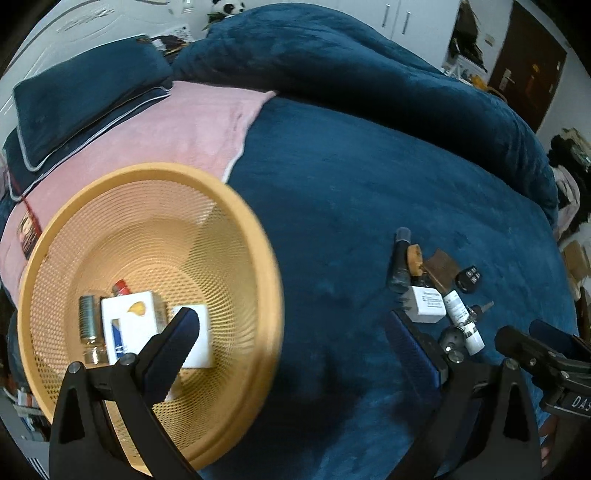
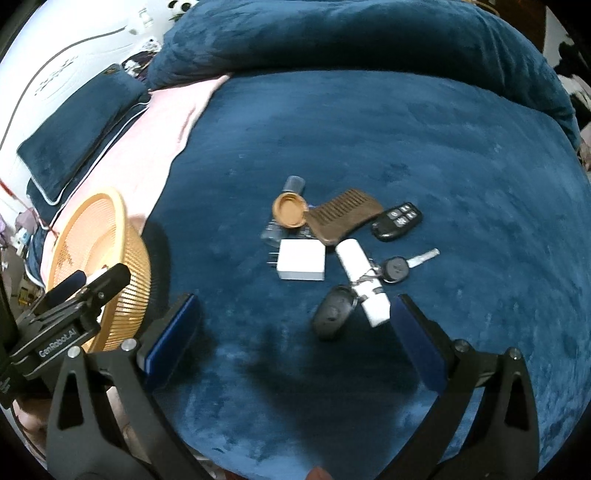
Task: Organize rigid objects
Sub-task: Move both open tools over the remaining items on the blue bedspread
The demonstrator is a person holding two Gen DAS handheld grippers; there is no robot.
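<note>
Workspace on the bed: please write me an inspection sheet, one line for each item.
Surface: blue blanket over the bed, with a pink blanket near the pillow.
Job's things: basket already holding a white box and a jar; loose on the blue blanket lie a charger, comb, remote, car key, white tube, brown lid and black fob.
Clutter: nothing seen.
Tongs: left tongs open, partly over the basket; right tongs open, above the pile.
Cables: nothing seen.
Surroundings: door, white cupboards.
</note>
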